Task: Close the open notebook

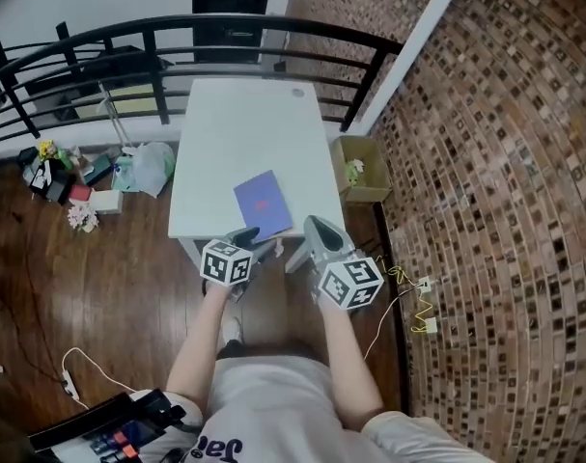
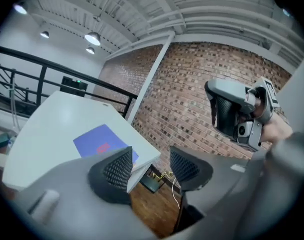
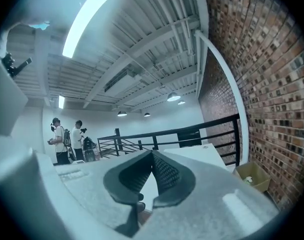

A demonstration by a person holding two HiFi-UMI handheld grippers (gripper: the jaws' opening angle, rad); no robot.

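The notebook lies closed, blue-purple cover up, on the white table near its front edge. In the left gripper view the notebook shows just beyond the left finger, at the table's near corner. My left gripper hovers off the table's front edge, open, with nothing between its fingers. My right gripper hangs beside it to the right, also off the edge. Its jaws meet at the tips and hold nothing. The right gripper appears raised in the left gripper view.
A black railing runs behind the table. A cardboard box stands on the floor by the table's right side, against the brick wall. Bags and clutter lie at the left. Two people stand far off.
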